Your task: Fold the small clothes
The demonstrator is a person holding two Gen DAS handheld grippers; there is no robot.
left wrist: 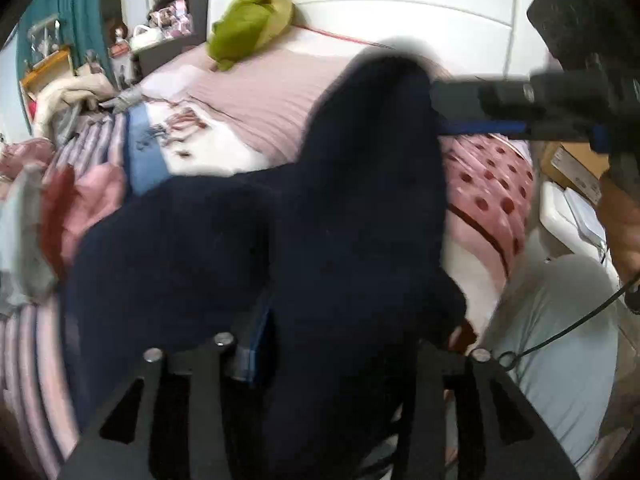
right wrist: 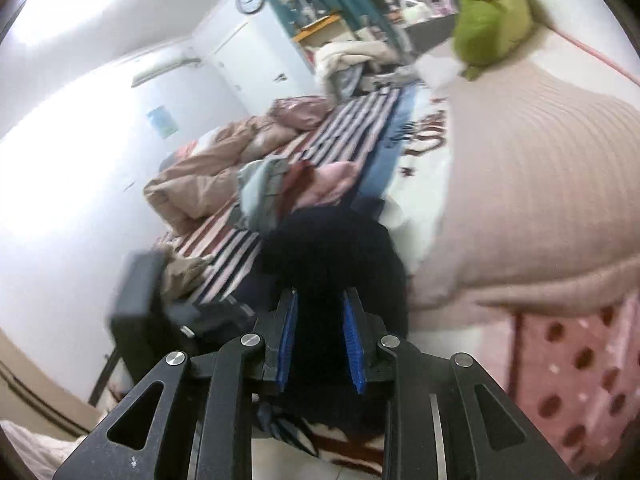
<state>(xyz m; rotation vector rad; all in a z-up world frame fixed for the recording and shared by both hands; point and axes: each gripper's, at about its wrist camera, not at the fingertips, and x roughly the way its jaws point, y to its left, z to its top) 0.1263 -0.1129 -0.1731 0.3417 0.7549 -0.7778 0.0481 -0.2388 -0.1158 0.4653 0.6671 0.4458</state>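
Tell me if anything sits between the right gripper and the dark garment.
Nothing visible does. The right gripper already has the dark navy garment between its blue pads. In the left wrist view the same cloth drapes over the left gripper, hiding its fingertips.

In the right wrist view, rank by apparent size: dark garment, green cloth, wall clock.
1. Dark garment, though it hangs right at the right gripper, so nearness inflates it.
2. Green cloth, farther back on the bed.
3. Wall clock, clearly smallest and farthest.

Green cloth (left wrist: 252, 20) on pink pillow (right wrist: 528, 184)
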